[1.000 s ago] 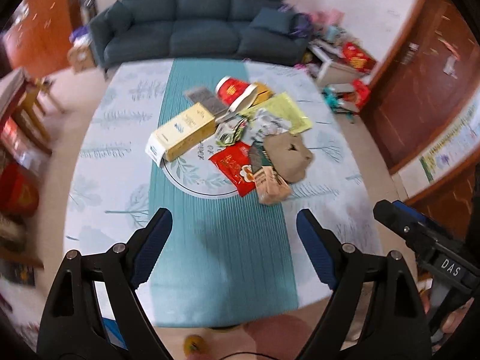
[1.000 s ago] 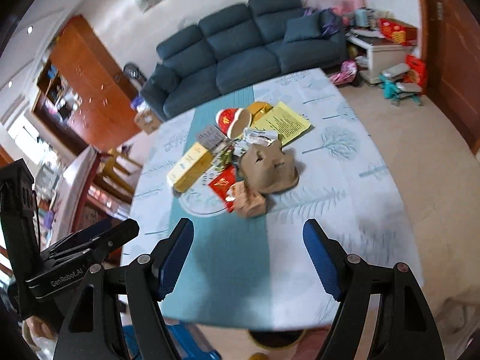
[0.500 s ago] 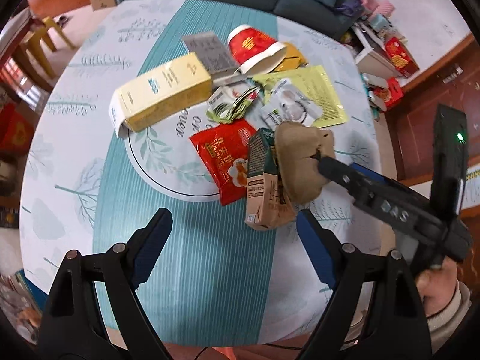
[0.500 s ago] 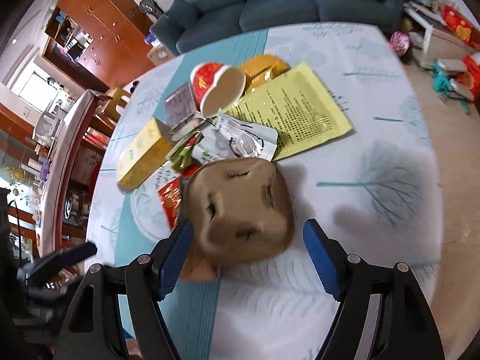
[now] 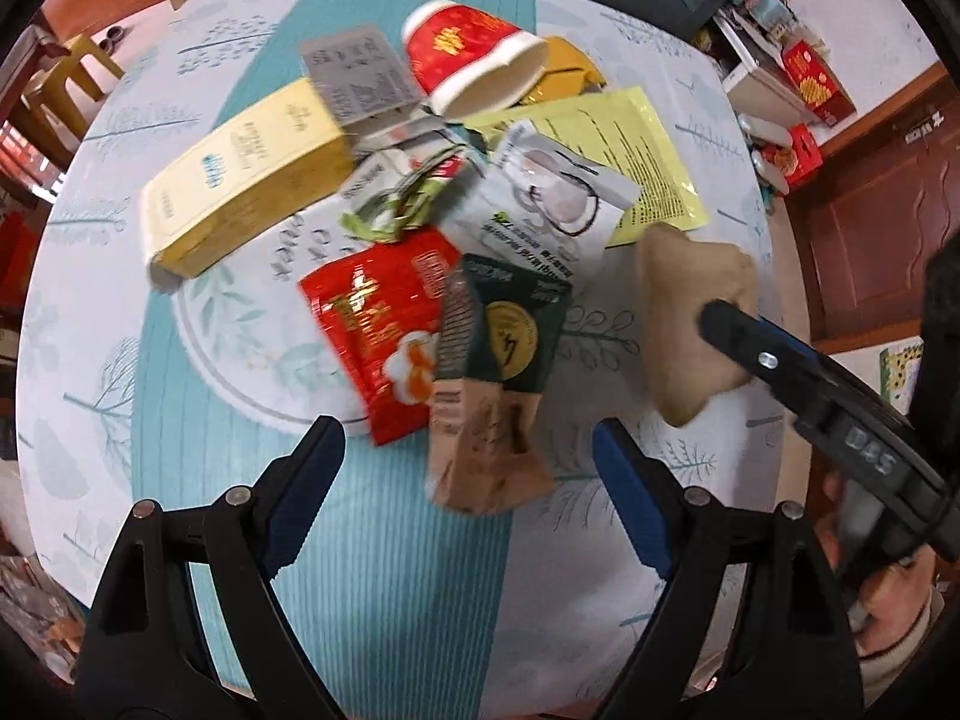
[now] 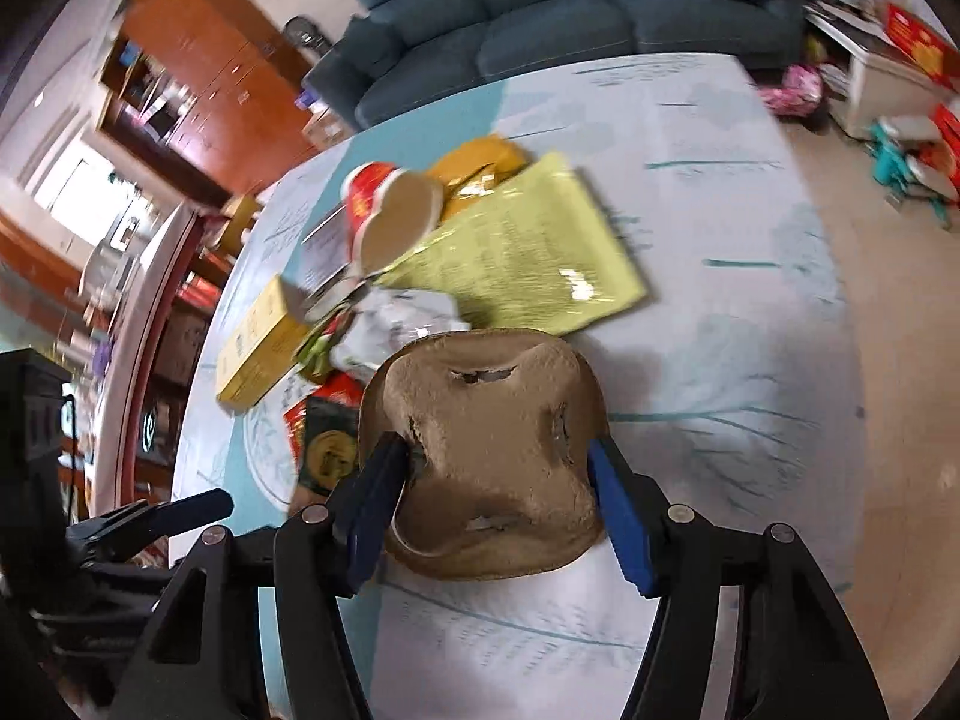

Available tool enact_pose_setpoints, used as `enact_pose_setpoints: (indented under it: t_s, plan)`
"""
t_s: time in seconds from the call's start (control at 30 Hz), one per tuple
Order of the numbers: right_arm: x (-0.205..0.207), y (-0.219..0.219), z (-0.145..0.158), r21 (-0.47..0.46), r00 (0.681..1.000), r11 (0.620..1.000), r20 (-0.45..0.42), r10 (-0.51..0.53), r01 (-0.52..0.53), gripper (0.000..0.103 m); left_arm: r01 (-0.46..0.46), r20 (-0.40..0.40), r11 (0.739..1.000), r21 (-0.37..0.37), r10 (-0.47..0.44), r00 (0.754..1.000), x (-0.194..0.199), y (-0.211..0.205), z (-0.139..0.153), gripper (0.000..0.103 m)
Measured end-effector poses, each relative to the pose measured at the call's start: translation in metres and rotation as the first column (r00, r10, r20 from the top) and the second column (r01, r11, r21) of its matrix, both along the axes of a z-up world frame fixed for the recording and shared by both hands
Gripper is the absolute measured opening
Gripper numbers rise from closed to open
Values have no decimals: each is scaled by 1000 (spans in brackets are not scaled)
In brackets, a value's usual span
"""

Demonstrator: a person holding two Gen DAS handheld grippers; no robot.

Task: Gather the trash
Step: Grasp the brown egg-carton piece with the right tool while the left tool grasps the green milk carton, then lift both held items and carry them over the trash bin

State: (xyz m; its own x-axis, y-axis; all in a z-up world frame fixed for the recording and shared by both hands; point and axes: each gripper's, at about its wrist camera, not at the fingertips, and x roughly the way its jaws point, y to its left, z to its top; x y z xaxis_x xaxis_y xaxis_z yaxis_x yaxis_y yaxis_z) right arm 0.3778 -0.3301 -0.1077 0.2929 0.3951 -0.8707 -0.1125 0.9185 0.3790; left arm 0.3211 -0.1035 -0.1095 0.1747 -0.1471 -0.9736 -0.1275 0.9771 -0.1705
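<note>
- Right gripper (image 6: pixel 489 501) fingers were closing on brown pulp cup tray (image 6: pixel 489 450), right of trash pile on worktop (image 6: pixel 750 360).
- Left gripper (image 5: pixel 468 480) fingers apart, empty, above brown carton (image 5: pixel 486 456).

Beyond the far edge of the round table (image 5: pixel 198 540), under its teal-striped leaf-print cloth (image 5: pixel 372 588), a dark blue sofa (image 6: pixel 540 18). Past the table's left edge, wooden cabinets (image 6: pixel 198 78) against the wall. Past its right edge, a white low table (image 6: pixel 882 84), red boxes (image 5: pixel 816 81) and a wooden door (image 5: pixel 864 228).
</note>
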Motion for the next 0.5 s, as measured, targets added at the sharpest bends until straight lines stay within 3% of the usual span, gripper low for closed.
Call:
enact_pose_setpoints:
  t_s: [0.07, 0.3, 0.5]
  plan:
    - [-4, -9, -1, -1, 1000, 1000, -6, -10, 10, 63, 17, -10, 999, 34, -16, 1000, 8, -10, -6, 81]
    - [-22, -21, -5, 3, 999, 1000, -20, -26, 26, 63, 77, -75, 992, 101, -69, 995, 16, -38, -31, 33]
    - [-40, -15, 3, 7, 1000, 1000, -9, -15, 15, 63, 86, -31, 991, 102, -83, 996, 10, -38, -20, 31]
